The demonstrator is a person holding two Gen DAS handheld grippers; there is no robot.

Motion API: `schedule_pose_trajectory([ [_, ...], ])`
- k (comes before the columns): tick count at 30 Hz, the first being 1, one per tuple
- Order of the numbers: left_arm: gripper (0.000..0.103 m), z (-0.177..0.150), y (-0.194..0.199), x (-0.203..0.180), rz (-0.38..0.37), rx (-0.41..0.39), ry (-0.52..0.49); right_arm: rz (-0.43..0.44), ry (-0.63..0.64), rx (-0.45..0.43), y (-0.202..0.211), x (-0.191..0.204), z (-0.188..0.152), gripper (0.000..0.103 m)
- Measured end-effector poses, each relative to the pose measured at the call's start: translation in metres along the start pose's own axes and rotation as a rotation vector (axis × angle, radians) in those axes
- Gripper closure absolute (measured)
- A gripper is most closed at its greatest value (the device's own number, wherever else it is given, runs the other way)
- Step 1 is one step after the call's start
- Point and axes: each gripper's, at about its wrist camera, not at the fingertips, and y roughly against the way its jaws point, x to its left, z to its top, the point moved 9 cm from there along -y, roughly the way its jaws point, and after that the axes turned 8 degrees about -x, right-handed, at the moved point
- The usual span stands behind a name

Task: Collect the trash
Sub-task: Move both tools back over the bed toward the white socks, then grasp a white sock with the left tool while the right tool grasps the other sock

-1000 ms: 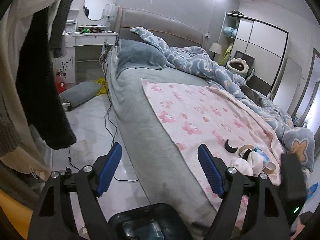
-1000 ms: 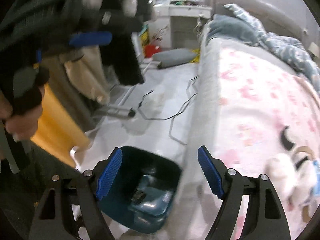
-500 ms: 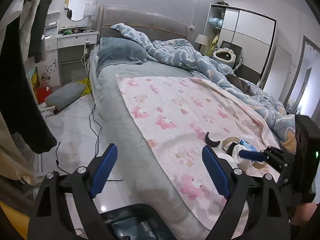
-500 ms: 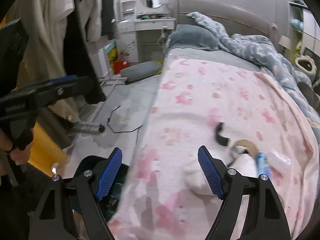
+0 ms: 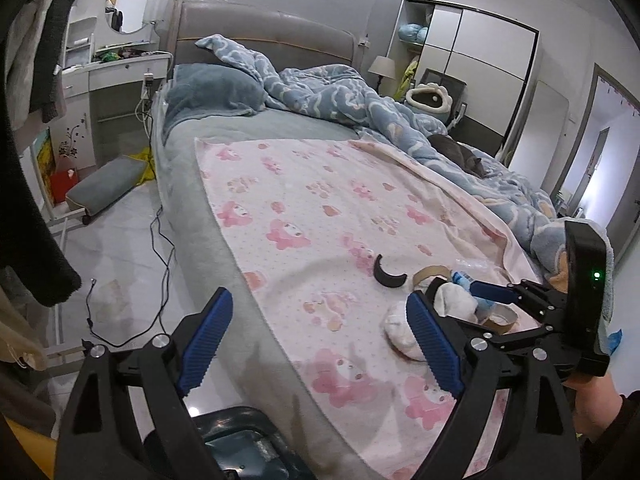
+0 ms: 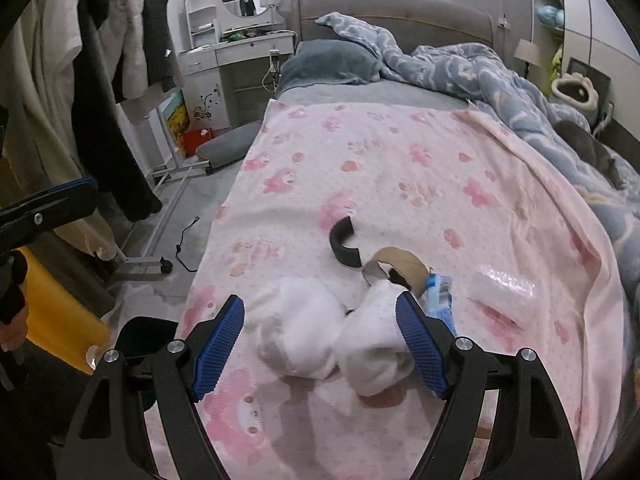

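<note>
Trash lies on the pink blanket: two white crumpled wads, a black curved piece, a brown tape ring, a blue wrapper and clear plastic. My right gripper is open, its jaws on either side of the two wads. My left gripper is open and empty over the bed's edge, above a dark teal bin on the floor. In the left wrist view the wads, the black piece and my right gripper show.
A blue quilt and a dark cat lie on the bed's far side. Clothes hang on a rack at left. A cable and a grey cushion lie on the floor. A dressing table stands beyond.
My right gripper swung from over the bin onto the bed and closed in on the white wads. My left gripper's view shifted right toward the bed.
</note>
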Motion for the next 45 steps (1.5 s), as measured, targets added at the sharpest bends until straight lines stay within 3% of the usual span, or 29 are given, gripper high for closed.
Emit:
schedule_pose_trajectory([
  [13,0.012,-0.021,-0.033,-0.030,-0.059,0.067,-0.020,-0.041,-0.042,0.063,-0.016,-0.031,-0.015,0.026],
  [16,0.012,-0.027,-0.040,-0.038,-0.079,0.084,-0.026,-0.046,-0.019,0.072,-0.019,-0.032,-0.017,0.037],
  [18,0.012,-0.031,-0.044,-0.044,-0.089,0.095,-0.036,-0.043,-0.003,0.075,-0.019,-0.031,-0.017,0.051],
  [21,0.012,-0.036,-0.051,-0.054,-0.102,0.112,-0.050,-0.043,-0.001,0.074,-0.018,-0.033,-0.017,0.058],
  [34,0.012,-0.060,-0.082,-0.072,-0.109,0.177,-0.045,0.030,-0.145,-0.045,0.020,-0.052,0.007,0.063],
  [42,0.012,-0.078,-0.099,-0.082,-0.112,0.212,-0.042,0.052,-0.146,-0.033,0.025,-0.055,0.002,0.064],
  [45,0.018,-0.082,-0.105,-0.086,-0.124,0.220,-0.027,0.051,-0.152,-0.040,0.028,-0.057,0.001,0.064],
])
